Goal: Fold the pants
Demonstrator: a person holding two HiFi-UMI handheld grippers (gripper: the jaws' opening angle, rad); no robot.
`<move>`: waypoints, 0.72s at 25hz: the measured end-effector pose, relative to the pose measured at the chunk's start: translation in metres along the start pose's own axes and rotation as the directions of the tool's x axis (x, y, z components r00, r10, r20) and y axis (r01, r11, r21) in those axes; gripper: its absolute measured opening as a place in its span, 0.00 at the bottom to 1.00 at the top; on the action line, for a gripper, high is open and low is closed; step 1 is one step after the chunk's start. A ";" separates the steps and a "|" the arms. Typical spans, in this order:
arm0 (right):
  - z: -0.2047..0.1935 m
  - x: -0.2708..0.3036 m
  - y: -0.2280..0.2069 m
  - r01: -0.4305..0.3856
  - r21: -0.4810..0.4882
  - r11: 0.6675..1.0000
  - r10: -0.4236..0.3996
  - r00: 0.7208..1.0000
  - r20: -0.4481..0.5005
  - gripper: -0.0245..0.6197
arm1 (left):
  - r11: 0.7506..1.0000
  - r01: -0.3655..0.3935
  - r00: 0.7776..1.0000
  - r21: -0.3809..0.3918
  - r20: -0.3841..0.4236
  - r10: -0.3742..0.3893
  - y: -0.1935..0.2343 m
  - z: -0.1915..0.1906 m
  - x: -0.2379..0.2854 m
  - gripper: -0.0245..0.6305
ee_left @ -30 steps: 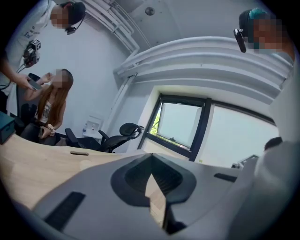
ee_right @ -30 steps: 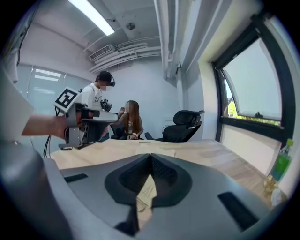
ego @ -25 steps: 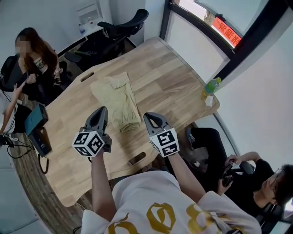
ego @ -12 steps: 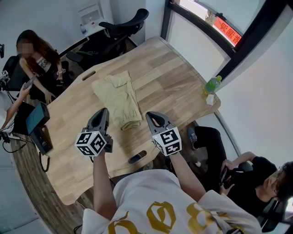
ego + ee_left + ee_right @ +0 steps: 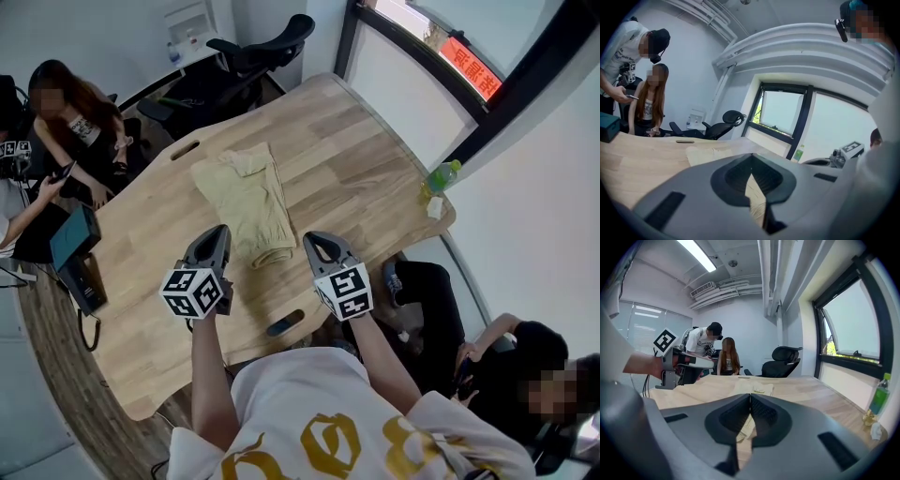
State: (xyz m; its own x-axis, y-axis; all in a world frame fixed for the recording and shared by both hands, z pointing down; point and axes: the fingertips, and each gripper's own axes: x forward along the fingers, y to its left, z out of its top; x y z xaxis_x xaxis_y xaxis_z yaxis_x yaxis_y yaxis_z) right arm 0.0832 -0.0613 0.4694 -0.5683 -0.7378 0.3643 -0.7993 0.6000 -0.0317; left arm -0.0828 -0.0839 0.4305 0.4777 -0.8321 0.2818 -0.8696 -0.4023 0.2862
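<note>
Two items: left gripper [image 5: 217, 234] and right gripper [image 5: 315, 241], fingers closed (nothing between them). Khaki pants [image 5: 248, 204] flat on wooden surface [image 5: 356, 178], just ahead of both fingers.

The table [image 5: 356, 159], across the frame's centre, is pale wood with matt, visible grain. The pants [image 5: 246, 197] are beige, creased cloth. The left gripper [image 5: 217, 236] and right gripper [image 5: 316, 244] look matt grey plastic.

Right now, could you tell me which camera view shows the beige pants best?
The head view: it looks down on the pants, showing their whole outline on the table. The left gripper view catches only a foreshortened strip of them beyond its closed jaws; the right gripper view does likewise, with the near end hidden.
</note>
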 end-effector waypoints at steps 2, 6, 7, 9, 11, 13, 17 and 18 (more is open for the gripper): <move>-0.001 0.004 0.002 -0.006 -0.001 1.000 0.006 1.000 -0.008 0.05 | 1.000 0.005 1.000 0.001 -0.016 -0.005 0.003 -0.005 0.002 0.05; -0.006 0.012 0.009 -0.032 0.001 0.999 0.032 0.999 -0.033 0.05 | 1.000 0.014 0.998 0.017 -0.066 -0.012 0.007 -0.018 0.006 0.05; -0.008 0.013 0.011 -0.039 -0.001 0.999 0.039 0.998 -0.039 0.05 | 1.000 0.015 0.996 0.027 -0.087 -0.013 0.008 -0.022 0.008 0.05; -0.012 0.017 0.013 -0.036 -0.018 0.999 0.035 0.998 -0.053 0.05 | 0.998 0.016 0.991 0.053 -0.131 -0.009 0.010 -0.031 0.010 0.05; -0.015 0.021 0.014 -0.029 -0.035 0.999 0.027 0.997 -0.066 0.05 | 0.997 0.019 0.987 0.073 -0.162 -0.007 0.010 -0.040 0.012 0.05; -0.020 0.026 0.016 -0.041 -0.041 0.998 0.038 0.996 -0.080 0.05 | 0.996 0.026 0.982 0.085 -0.188 -0.010 0.010 -0.049 0.016 0.05; -0.030 0.035 0.023 -0.087 -0.046 0.995 0.081 0.990 -0.114 0.05 | 0.993 0.047 0.971 0.106 -0.238 -0.020 0.010 -0.065 0.022 0.05; -0.031 0.037 0.025 -0.098 -0.049 0.994 0.091 0.988 -0.124 0.05 | 0.992 0.053 0.968 0.113 -0.250 -0.023 0.009 -0.068 0.023 0.05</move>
State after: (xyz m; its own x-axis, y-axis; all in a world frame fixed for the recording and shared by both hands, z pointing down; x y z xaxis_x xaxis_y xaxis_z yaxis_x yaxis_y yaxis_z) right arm 0.0483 -0.0637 0.5111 -0.6100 -0.6358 0.4728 -0.7294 0.6837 -0.0217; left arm -0.0714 -0.0808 0.5020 0.5138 -0.7005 0.4953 -0.8516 -0.4864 0.1955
